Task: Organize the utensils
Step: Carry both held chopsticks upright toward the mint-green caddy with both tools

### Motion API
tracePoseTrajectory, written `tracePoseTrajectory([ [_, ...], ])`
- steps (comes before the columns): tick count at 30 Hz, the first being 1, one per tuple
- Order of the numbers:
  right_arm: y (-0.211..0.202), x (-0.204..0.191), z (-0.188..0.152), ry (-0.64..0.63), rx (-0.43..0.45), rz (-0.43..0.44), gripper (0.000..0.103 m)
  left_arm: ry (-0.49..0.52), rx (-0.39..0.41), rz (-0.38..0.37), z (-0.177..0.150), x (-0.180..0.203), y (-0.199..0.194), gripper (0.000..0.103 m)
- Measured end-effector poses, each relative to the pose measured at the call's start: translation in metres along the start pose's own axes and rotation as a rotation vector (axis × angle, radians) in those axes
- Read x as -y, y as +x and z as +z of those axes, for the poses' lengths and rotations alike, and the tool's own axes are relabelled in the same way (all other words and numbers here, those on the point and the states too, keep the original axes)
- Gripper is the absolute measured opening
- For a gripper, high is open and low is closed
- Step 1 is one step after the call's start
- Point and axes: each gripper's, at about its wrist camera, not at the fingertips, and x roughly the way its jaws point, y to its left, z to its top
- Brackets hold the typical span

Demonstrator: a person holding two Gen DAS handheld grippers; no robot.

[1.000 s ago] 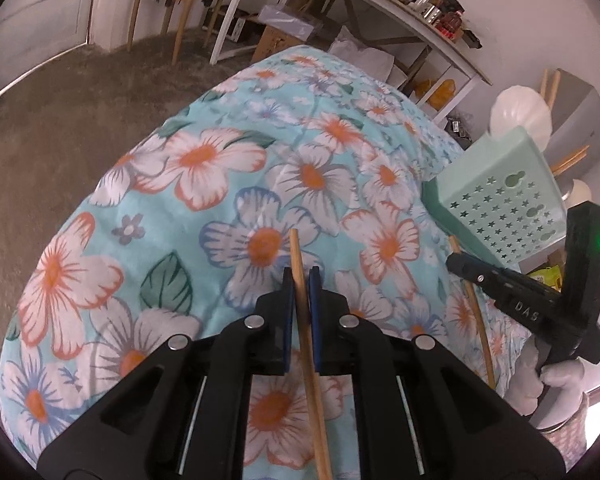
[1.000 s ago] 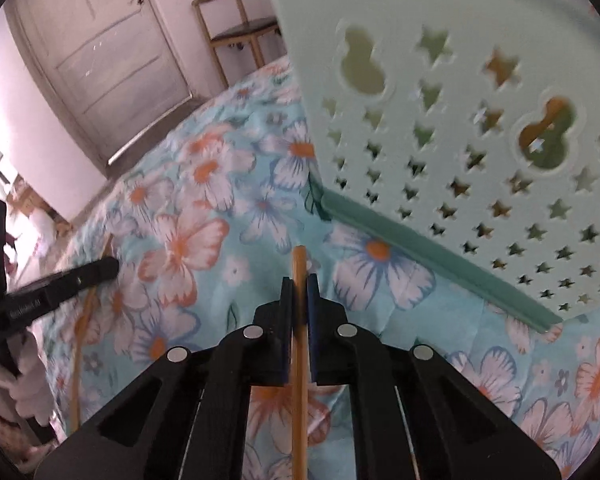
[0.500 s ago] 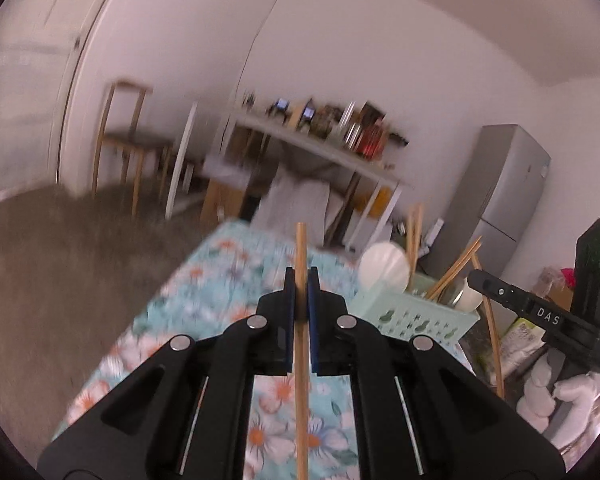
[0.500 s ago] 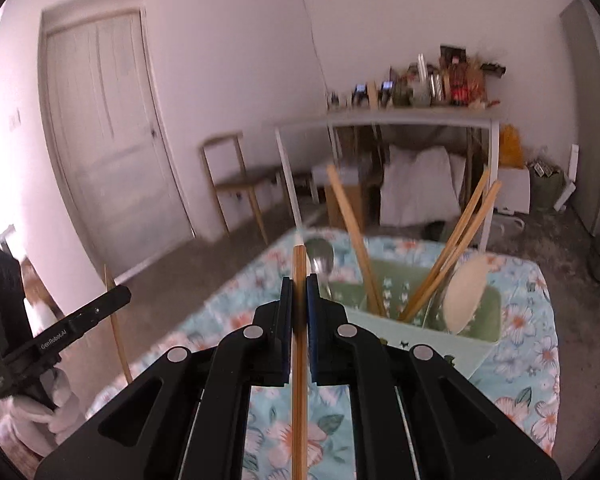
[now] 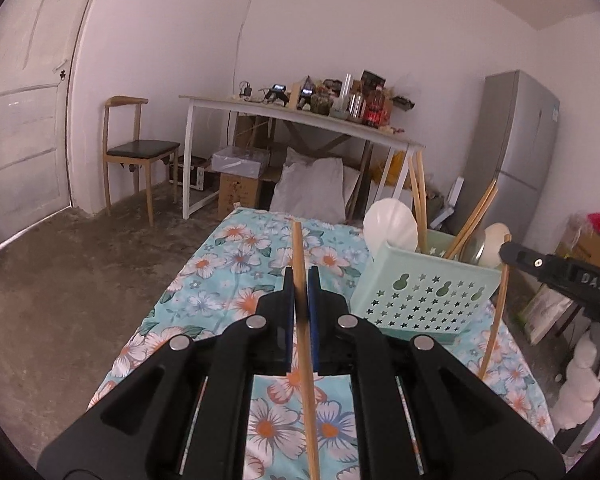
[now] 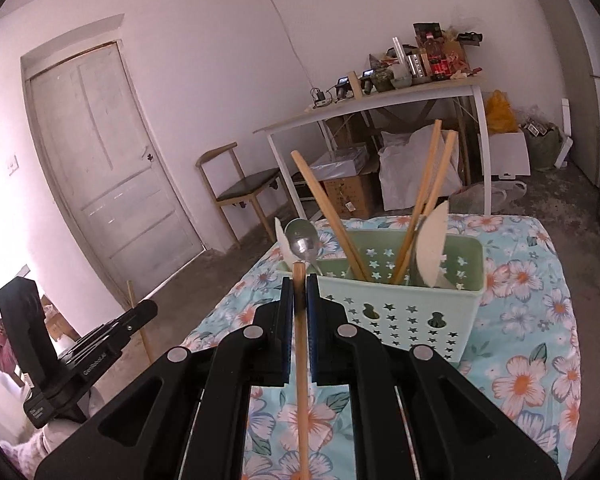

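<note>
Mint basket [image 6: 400,312] at centre right of the right wrist view, on the floral cloth [image 6: 540,320], already stocked with chopsticks, a metal spoon [image 6: 302,242] and pale ladles. Left gripper [image 5: 300,280] clamped tight on one wooden chopstick [image 5: 300,264], raised at frame centre. Right gripper [image 6: 299,288] likewise pinched on its own chopstick [image 6: 300,320], tip just short of the basket rim. Carry step, seemingly. Next: tip each stick over the rim, then release.

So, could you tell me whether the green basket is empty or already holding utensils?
Already holding utensils. The basket stands upright with chopsticks, a metal spoon and white spoons sticking out of its top.
</note>
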Motion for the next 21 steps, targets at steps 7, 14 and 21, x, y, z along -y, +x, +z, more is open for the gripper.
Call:
tracePoseTrajectory([
  [7,-0.020,0.006,0.002,-0.014,0.024,-0.012,0.007,0.038,-0.031,0.013,0.002,0.011,0.005,0.005],
  [14,-0.028,0.009,0.003,-0.019,0.019,-0.025,0.007,0.047,-0.045,0.013,0.004,0.016,0.006,0.005],
  [21,-0.024,0.012,0.000,-0.008,-0.025,-0.030,0.008,0.048,-0.047,0.014,0.003,0.017,0.006,0.005],
])
